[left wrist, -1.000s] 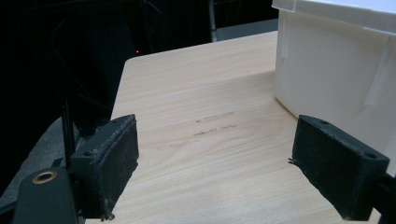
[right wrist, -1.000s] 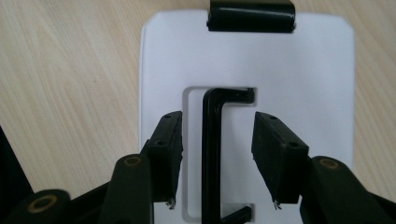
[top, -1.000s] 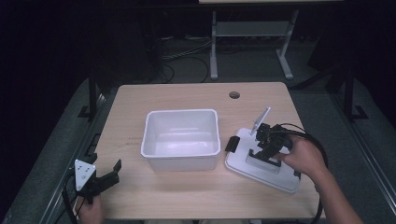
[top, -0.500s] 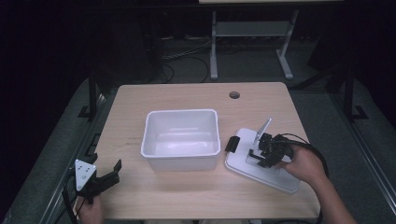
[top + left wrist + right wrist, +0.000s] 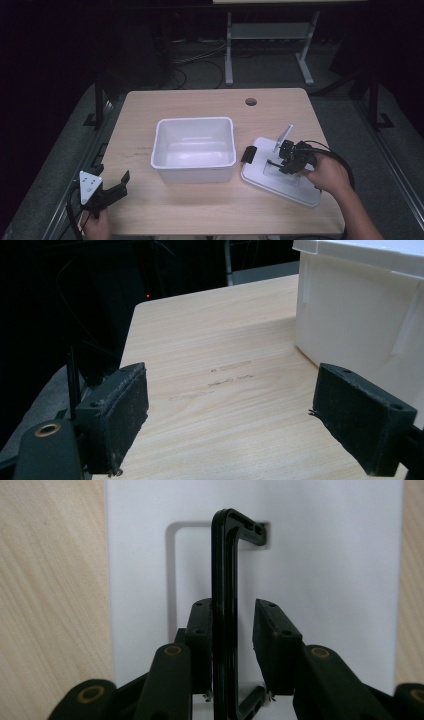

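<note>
With the right gripper (image 5: 234,630) pointed down over the white lid (image 5: 320,555), the black handle (image 5: 223,580) stands between its jaws. Jaws have just been closing. Left pad (image 5: 201,630) is against the handle bar; right pad (image 5: 272,630) sits just beside it with a thin gap showing, so not clamped yet.

Handle: thin black U-shaped bail, raised upright off the lid, long bar running straight up the right gripper view, short bent ends at top and bottom. Glossy plastic, ribbed on the upper corner. It sits in a shallow rounded rectangular recess moulded in the lid.

Lid: flat, white, rectangular, lying on the table (image 5: 200,105) at the right side, skewed to the table edge. In the high view the right gripper (image 5: 280,161) is over the lid (image 5: 300,192), about mid-lid, hand (image 5: 327,175) behind it. A black latch (image 5: 248,154) is on the lid's end nearest the bin.

White bin (image 5: 194,131): open-top, rectangular, mid-table, just left of the lid, apart from it.

Left gripper (image 5: 120,185): near the front left corner of the table, jaws wide apart, nothing between them. In the left gripper view its pads (image 5: 120,410) frame bare wood, the bin wall (image 5: 350,315) near the right pad, not touching.
</note>
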The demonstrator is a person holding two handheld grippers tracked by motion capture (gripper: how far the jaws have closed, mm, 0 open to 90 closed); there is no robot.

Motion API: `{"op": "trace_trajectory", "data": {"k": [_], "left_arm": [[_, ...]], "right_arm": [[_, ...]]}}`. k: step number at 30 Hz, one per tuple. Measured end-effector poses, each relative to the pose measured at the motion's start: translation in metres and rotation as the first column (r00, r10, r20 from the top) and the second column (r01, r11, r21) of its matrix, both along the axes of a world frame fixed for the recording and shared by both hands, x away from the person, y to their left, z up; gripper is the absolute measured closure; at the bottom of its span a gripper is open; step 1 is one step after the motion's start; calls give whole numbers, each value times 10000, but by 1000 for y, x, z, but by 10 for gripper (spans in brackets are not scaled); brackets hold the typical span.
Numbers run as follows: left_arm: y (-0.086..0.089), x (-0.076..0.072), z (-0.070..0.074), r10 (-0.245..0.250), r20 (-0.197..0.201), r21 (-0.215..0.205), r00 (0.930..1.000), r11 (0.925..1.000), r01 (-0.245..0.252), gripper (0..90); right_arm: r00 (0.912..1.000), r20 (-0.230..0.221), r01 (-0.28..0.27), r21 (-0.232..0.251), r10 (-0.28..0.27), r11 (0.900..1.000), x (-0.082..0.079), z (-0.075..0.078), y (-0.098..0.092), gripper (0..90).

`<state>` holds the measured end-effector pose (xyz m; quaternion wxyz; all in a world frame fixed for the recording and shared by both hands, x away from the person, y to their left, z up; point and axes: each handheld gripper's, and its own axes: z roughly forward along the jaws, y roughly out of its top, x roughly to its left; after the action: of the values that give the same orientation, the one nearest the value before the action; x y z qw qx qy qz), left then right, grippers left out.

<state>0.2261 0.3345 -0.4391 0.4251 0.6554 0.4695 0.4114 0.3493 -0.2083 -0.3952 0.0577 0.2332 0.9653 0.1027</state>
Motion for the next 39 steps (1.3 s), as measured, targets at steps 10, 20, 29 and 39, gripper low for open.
{"op": "trace_trajectory", "data": {"k": [10, 20, 29, 39], "left_arm": [[1, 0, 0, 14, 13, -9, 10000, 10000, -14, 138], [0, 0, 0, 13, 10, -16, 10000, 10000, -13, 138], [1, -1, 0, 15, -7, -36, 10000, 10000, -15, 138], [1, 0, 0, 0, -9, -41, 10000, 10000, -1, 138]], "right_arm": [[9996, -85, 253, -11, -253, 9997, 11, 8, -6, 757], [9991, -236, 363, 151, -359, 9992, 18, 7, -11, 804], [9989, -347, 312, 213, -304, 9993, 20, 6, -11, 824], [9992, -359, 181, 291, -171, 9994, 21, 7, -14, 845]]}}
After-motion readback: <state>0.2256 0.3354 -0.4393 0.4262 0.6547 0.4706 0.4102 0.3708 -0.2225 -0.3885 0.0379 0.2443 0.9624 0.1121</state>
